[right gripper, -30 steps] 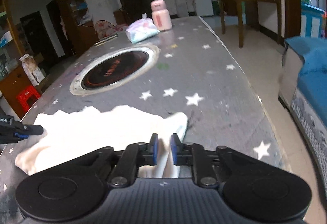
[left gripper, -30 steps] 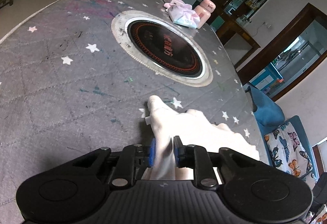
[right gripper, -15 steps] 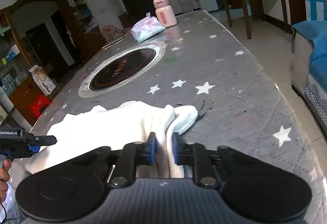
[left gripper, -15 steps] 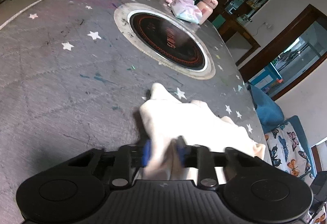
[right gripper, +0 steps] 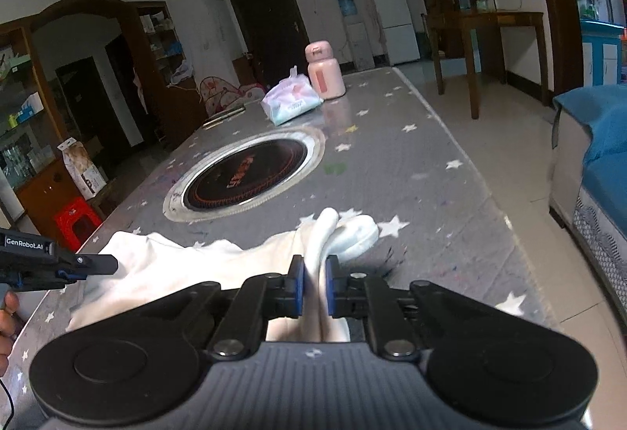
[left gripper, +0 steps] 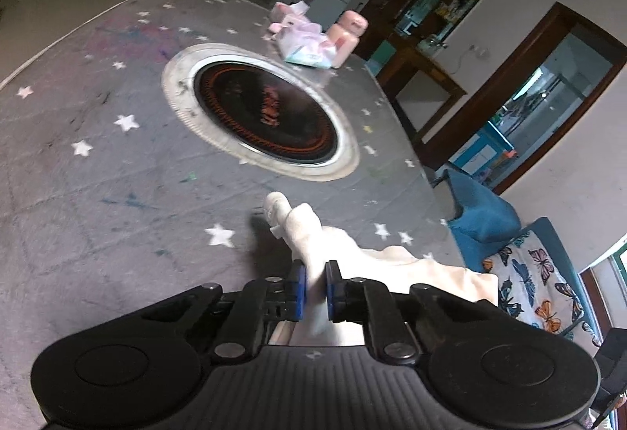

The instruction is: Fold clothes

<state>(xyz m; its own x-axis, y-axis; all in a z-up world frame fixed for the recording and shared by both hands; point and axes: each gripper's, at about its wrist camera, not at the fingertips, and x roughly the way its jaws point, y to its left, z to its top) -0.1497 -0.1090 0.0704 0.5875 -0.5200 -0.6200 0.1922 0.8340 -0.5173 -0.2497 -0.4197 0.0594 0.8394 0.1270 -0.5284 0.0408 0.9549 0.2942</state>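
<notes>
The cream-white garment (right gripper: 203, 265) lies crumpled across the near end of my star-patterned desk (right gripper: 431, 171). One bunched edge is pinched in my right hand-held gripper (right gripper: 312, 287), the other in my left hand-held gripper (left gripper: 313, 291), with the cloth stretched loosely between them.

White walls, tiled floor (right gripper: 505, 140), wooden side table (right gripper: 486, 18), white fridge (right gripper: 394, 18).
</notes>
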